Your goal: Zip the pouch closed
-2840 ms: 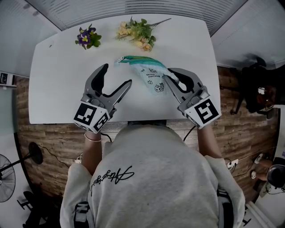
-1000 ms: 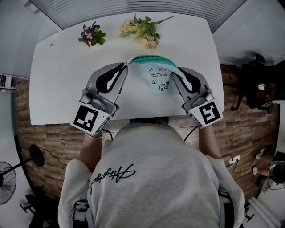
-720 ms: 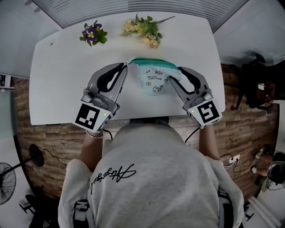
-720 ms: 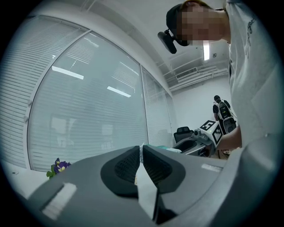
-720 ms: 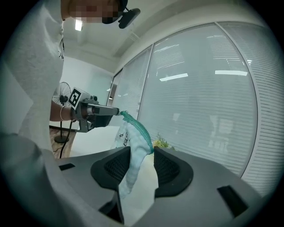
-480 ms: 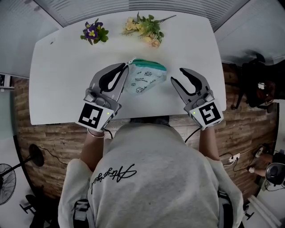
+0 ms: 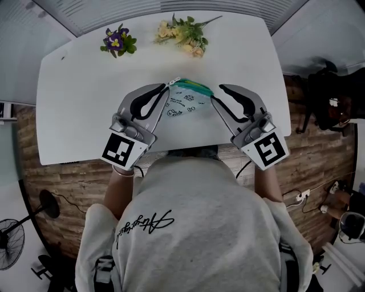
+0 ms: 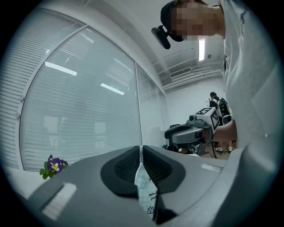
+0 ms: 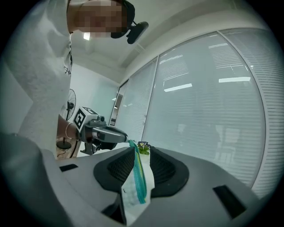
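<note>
With left gripper (image 7: pixel 166 87), jaws pressed together, pinching the white printed pouch (image 7: pixel 183 104) flat by its left corner; with right gripper (image 7: pixel 216 93), jaws just drawn closer, nipping the opposite end, teal zipper (image 7: pixel 193 86) caught between the pads. Slung between the two tips over the near middle of the white table (image 7: pixel 74 102), zipper edge on the far side, printed body toward the person. Farther off, along the table's back edge: purple flowers (image 7: pixel 117 43) left, yellow bunch (image 7: pixel 183 35) right, both well apart from the pouch, slatted blinds (image 7: pixel 114 8) beyond.
</note>
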### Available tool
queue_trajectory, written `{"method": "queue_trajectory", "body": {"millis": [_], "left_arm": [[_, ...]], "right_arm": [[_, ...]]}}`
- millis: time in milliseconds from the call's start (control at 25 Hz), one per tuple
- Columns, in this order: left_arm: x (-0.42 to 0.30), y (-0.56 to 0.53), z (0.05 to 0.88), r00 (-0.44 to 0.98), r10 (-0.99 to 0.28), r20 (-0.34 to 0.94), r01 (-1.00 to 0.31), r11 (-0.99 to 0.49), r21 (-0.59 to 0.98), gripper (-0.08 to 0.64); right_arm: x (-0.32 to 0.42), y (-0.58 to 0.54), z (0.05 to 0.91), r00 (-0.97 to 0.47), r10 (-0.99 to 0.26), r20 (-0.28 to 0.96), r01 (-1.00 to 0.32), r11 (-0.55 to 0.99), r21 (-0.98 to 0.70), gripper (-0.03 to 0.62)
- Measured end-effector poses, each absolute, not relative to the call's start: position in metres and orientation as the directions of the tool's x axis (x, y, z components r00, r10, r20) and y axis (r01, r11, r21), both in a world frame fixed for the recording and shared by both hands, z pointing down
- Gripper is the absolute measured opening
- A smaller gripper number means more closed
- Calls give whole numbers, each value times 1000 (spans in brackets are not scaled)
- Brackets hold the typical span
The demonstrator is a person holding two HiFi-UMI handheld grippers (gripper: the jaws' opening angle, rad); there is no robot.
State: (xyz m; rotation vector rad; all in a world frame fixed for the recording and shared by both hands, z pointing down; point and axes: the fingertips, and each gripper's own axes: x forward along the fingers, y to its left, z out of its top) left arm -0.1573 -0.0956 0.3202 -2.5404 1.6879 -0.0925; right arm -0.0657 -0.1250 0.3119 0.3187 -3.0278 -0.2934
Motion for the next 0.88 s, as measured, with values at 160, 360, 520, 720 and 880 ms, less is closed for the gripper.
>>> {"method": "queue_trajectory", "body": {"millis": [160,360,520,720,880], "left_arm": [[-144,-97,323,440,-898,2,-893,-437,-107,23],[-132,-97,330,484,-875,12,-869,-482,-107,23],[-120,-97,333,525,-851,22,-843,-523,-127,23],[-112,-98,337,551,-834,41,-824,-551,-135,23],[-104,-99,342,581,-812,62,-797,-582,-162,23]], "right_arm": [[-77,-112,307,-987,-153,48,-142,973,184,109],[-87,-108,321,-991,-113,77,-104,987,119,109],[-88,-108,330,-992,-95,86,-86,992,95,109],[-87,-110,339,-988,-95,124,-85,993,78,112],[-84,-114,343,-987,-79,138,-74,997,38,120]]}}
